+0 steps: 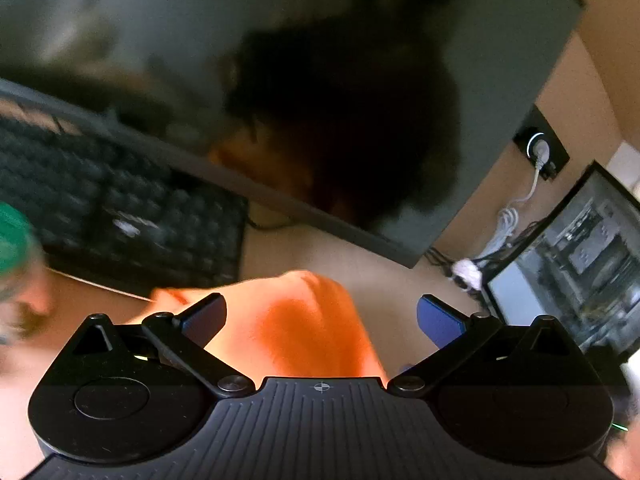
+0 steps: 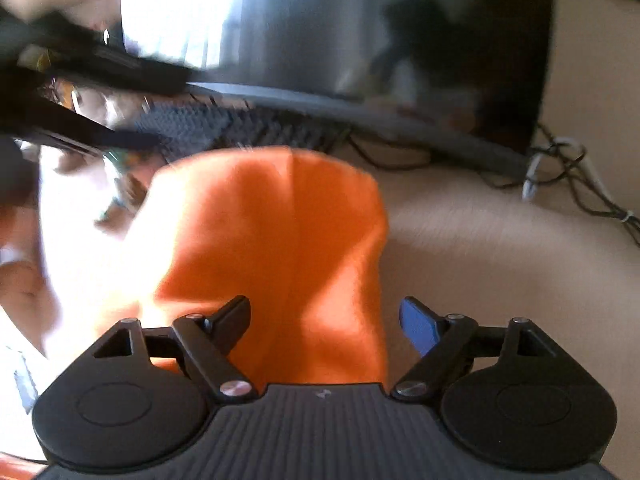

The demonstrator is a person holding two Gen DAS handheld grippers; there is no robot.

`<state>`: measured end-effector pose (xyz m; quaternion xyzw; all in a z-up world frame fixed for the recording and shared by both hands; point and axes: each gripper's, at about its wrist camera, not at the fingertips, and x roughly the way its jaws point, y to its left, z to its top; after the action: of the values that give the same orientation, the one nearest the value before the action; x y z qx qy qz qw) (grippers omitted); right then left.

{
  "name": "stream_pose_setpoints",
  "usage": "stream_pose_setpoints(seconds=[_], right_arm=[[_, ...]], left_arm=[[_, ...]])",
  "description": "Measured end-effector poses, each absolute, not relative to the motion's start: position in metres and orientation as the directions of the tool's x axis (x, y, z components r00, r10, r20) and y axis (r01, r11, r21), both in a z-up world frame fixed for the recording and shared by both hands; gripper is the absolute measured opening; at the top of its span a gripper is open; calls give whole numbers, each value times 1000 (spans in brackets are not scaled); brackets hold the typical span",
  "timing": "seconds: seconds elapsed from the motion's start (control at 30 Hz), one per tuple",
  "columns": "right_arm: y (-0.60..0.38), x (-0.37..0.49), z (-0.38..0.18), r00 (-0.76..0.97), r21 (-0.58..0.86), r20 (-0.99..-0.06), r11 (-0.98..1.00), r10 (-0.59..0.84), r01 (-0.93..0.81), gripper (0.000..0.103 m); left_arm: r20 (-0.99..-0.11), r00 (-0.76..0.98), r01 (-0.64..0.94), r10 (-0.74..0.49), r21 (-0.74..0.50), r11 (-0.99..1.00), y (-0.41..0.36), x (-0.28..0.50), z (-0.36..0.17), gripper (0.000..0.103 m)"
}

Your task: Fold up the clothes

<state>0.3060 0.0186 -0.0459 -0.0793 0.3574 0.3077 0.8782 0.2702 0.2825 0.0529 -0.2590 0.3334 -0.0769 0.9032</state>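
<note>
Two grippers, left gripper and right gripper, stand spread wide, unclenched, over an orange cloth on the desk; beyond, a keyboard and monitor. No writing is legible.

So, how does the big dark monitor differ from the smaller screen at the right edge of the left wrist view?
The big monitor is dark and shows only reflections, while the smaller screen is lit and shows a picture. The big monitor fills most of the view; the smaller screen takes only the right edge. The keyboard lies before the big monitor, not before the smaller screen. Both stand on the beige desk.
</note>
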Motion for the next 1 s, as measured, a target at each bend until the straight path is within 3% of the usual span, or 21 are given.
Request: stream_pose_setpoints(seconds=[0.07,0.17,0.33,0.47,0.57,0.67,0.83,1.0], right_arm=[[12,289,-25,554,107,-649,784,521,-612,82],[21,270,-15,521,121,-652,753,551,-646,83],[45,258,-71,404,142,-765,743,502,-654,84],[45,264,-66,405,149,-760,743,508,-652,86],[30,266,-42,444,115,-738,743,508,-659,86],[15,257,-31,489,-6,-748,732,449,-682,87],[21,246,-48,501,-140,-789,689,356,-711,87],[50,247,-39,645,-231,-666,719,374,-656,86]], left_arm=[[-563,743,-30,-363,-569,822,284,292,38,103],[-645,686,-113,-335,-550,828,288,323,7,103],[-656,665,-91,-358,-547,832,293,337,-4,103],[-649,672,-73,-356,-537,841,301,327,5,103],[-605,711,-41,-357,-543,839,312,300,28,103],[-568,729,8,-382,-551,834,319,266,45,103],[-561,711,14,-424,-591,807,315,245,44,103],[-546,717,5,-433,-617,787,307,245,44,103]])
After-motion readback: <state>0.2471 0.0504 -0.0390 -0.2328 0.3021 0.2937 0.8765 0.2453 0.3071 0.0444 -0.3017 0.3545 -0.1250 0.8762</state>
